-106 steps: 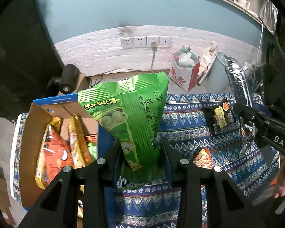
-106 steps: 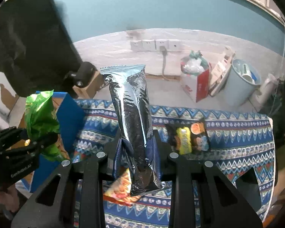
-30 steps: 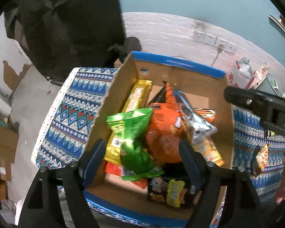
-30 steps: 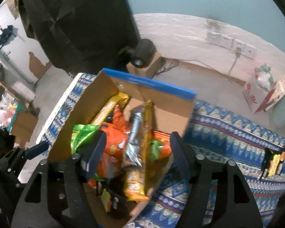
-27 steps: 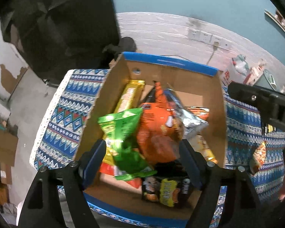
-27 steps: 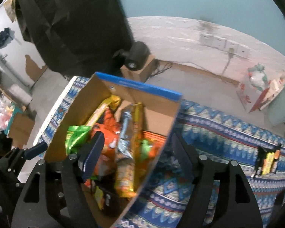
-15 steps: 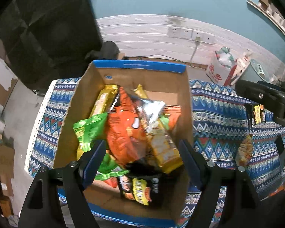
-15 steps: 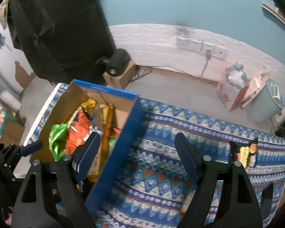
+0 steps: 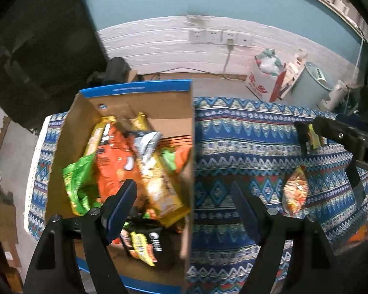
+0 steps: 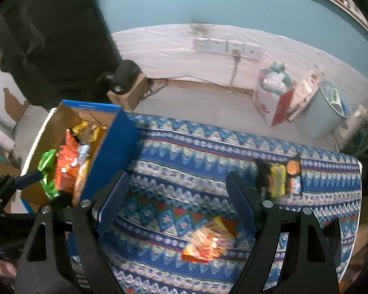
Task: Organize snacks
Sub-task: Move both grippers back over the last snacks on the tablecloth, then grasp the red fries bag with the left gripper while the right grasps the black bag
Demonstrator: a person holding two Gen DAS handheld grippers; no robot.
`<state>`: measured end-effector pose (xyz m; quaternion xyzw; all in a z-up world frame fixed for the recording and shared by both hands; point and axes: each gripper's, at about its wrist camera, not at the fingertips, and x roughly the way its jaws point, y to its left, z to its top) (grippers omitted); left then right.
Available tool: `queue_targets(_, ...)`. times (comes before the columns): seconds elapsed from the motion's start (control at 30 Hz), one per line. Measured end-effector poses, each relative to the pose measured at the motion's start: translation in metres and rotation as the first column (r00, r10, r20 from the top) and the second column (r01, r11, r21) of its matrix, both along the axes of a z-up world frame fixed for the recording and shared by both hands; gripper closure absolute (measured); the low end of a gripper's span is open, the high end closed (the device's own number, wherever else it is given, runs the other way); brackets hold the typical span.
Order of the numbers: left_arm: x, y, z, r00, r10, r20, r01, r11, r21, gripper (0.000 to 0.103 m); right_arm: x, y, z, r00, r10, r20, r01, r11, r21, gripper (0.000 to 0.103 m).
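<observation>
Over the cardboard box (image 9: 68, 132), the left wrist view shows the left hand-held gripper (image 9: 184, 196) spread and holding nothing; snack bags (image 9: 115, 164) fill the box.

Right wrist view: the right hand-held gripper (image 10: 176, 191) is spread above an orange snack packet (image 10: 208, 242) on the patterned desk (image 10: 189, 152), a dark packet (image 10: 279, 178) beyond.

The cardboard box (image 9: 68, 127) is brown with blue edges, holding green (image 9: 76, 183), orange (image 9: 112, 166) and yellow (image 9: 159, 191) packets. The tablecloth (image 10: 196, 152) carries blue zigzag and diamond patterns.
</observation>
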<state>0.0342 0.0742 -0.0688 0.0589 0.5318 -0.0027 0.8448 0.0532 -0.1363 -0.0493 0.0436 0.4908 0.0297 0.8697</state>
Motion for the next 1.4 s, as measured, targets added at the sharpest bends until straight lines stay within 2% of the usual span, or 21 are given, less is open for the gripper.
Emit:
queue_targets(0.43,0.012,-0.062,-0.008,0.995,-0.094,-0.024,0.095,0.995,0.036,0.023,-0.019,-0.073,-0.011,0.993,-0.110,-0.045,0.108,0.993,-0.037,0.021)
queue_targets(0.63,0.025,-0.089,-0.011,0.988,-0.151,-0.029,0.153,0.986,0.061,0.022,-0.014,-0.102,-0.030,0.987,-0.103,-0.125,0.095,0.993,-0.074,0.021)
queue_targets(0.73,0.032,-0.103,-0.015,0.983,-0.180,-0.025,0.181,0.980,0.078,0.017,-0.007,-0.116,-0.037,0.981,-0.101,-0.168,0.089,0.993,-0.080,0.021)
queue_targets(0.8,0.037,-0.111,-0.021,0.979,-0.200,-0.028,0.202,0.975,0.095,0.017,0.002,-0.128,-0.043,0.974,-0.117,-0.194,0.100,0.991,-0.092,0.021)
queue_targets(0.97,0.052,-0.126,-0.040,0.966,-0.249,-0.064,0.255,0.962,0.098,0.017,0.023,-0.149,-0.068,0.957,-0.091,-0.274,0.080,0.995,-0.050,0.019)
queue_targets(1.27,0.076,-0.136,-0.073,0.952,-0.292,-0.090,0.301,0.948,0.105,0.017,0.047,-0.164,-0.109,0.939,-0.075,-0.335,0.082,0.997,0.005,0.019)
queue_targets(1.4,0.083,-0.143,-0.089,0.943,-0.319,-0.097,0.331,0.931,0.153,0.017,0.055,-0.165,-0.127,0.932,-0.085,-0.352,0.091,0.996,0.000,0.019)
